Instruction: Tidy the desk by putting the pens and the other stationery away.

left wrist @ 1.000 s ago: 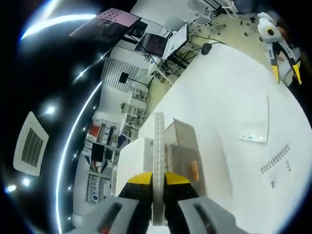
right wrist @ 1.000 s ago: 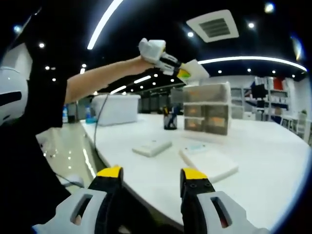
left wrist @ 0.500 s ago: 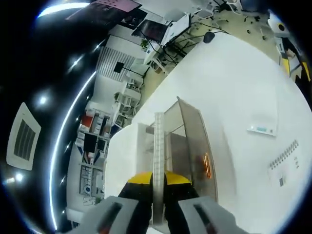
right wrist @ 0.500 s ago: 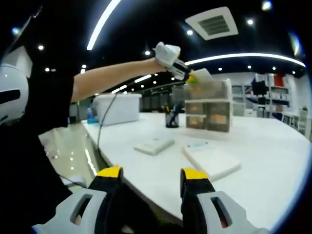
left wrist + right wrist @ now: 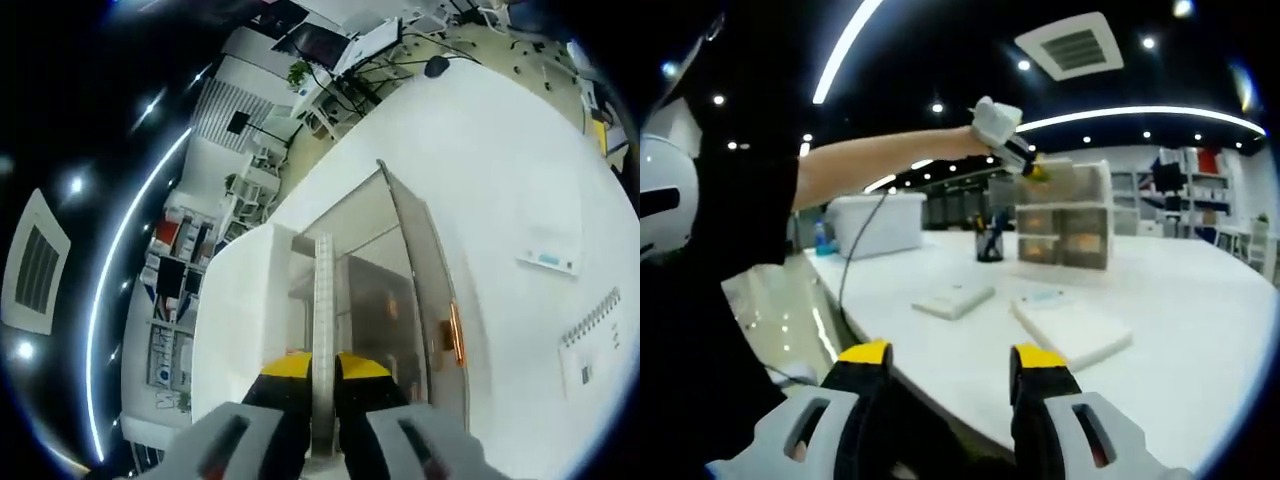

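A: What lies around the left gripper [image 5: 312, 385]?

B: Its jaws pinch a clear ruler [image 5: 322, 330] edge-on, pointing into the open top of the drawer unit [image 5: 400, 290]. On the white desk [image 5: 500, 150] beside it lie a notebook [image 5: 596, 342] and an eraser box [image 5: 549, 258].

A: And the right gripper [image 5: 952, 375]?

B: Spread apart, holding nothing, at the desk edge; a pen cup [image 5: 989, 243] stands beyond.

A: Changed?

B: The drawer unit looms larger than half a second ago.

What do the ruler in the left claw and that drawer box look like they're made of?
Ruler: likely clear plastic, since it looks pale, see-through and marked with fine ticks. Drawer box: probably frosted translucent plastic, since its walls are cloudy and orange shows through its front.
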`<state>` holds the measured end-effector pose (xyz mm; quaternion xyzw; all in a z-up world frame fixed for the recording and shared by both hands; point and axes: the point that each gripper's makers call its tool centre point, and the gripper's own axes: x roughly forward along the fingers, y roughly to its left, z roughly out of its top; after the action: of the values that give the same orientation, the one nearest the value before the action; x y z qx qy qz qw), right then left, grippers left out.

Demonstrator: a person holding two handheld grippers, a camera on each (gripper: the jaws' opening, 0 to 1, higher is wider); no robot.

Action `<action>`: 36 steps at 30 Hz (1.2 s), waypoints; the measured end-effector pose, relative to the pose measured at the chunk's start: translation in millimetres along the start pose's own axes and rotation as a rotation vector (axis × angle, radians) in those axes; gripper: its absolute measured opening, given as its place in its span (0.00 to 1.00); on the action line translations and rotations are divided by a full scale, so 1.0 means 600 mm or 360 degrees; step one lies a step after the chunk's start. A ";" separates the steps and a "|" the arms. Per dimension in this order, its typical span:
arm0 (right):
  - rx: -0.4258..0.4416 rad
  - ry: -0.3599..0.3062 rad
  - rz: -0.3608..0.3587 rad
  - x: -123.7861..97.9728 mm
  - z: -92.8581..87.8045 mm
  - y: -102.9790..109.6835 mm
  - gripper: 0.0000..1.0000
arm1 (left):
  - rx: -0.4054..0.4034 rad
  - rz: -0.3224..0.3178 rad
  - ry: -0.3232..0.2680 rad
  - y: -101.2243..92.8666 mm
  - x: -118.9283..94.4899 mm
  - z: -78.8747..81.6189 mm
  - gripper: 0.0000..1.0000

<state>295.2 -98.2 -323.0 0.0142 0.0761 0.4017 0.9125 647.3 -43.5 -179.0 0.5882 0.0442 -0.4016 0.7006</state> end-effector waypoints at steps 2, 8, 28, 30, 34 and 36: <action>0.0005 -0.0003 0.0004 0.002 0.001 0.002 0.44 | 0.0002 -0.0001 0.0010 0.003 0.005 -0.005 0.08; 0.0013 -0.0008 -0.0009 0.003 0.002 0.001 0.44 | -0.0050 0.0003 0.0041 0.007 0.013 -0.021 0.09; 0.0046 0.0012 0.0016 0.020 -0.002 0.010 0.44 | -0.1200 0.0011 -0.0413 0.038 -0.047 -0.011 0.38; 0.0047 0.0017 0.0023 0.022 -0.003 0.012 0.44 | -0.1236 0.0098 -0.0518 0.050 -0.067 0.004 0.38; 0.0051 0.0027 0.0033 0.026 -0.005 0.017 0.44 | -0.1239 0.0194 -0.0694 0.064 -0.108 0.041 0.41; 0.0054 0.0027 0.0034 0.026 -0.005 0.018 0.44 | -0.1239 0.0198 -0.0770 0.056 -0.129 0.063 0.42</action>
<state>297.4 -79.8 -327.0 0.0271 0.0904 0.4101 0.9071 600.2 -37.3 -99.8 0.1721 -0.0083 -0.4381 0.8823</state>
